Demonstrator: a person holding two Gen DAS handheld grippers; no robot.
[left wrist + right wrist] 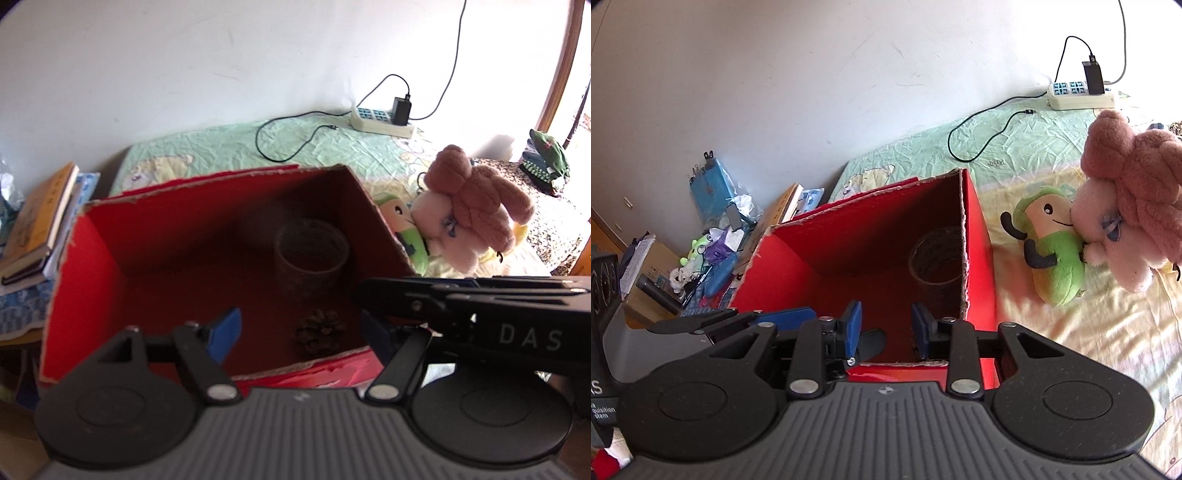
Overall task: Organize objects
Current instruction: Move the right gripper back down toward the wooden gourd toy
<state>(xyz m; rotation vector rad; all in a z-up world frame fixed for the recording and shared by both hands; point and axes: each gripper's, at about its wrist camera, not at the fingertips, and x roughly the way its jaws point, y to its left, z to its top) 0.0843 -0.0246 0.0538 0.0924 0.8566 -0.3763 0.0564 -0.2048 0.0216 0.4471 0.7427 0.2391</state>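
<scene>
An open red cardboard box point(92, 258) stands on the bed. Inside it a roll of tape point(310, 254) stands at the back right, and a brown pinecone point(319, 332) lies on the floor near the front wall. My left gripper point(299, 326) hangs above the box's front edge, jaws wide apart; the pinecone lies below, free of the pads. The right gripper's black body point(498, 314) crosses in front of its right finger. In the right wrist view my right gripper point(886, 328) hovers over the box point(977, 258) with a moderate gap and nothing between its blue pads point(853, 328). The tape roll point(936, 258) shows there too.
A pink-and-brown plush point(476, 210) and a green corn plush point(1056, 254) lie on the bed right of the box. A power strip point(380, 120) with a charger and cable sits by the wall. Books point(40, 221) and clutter point(713, 254) lie left of the box.
</scene>
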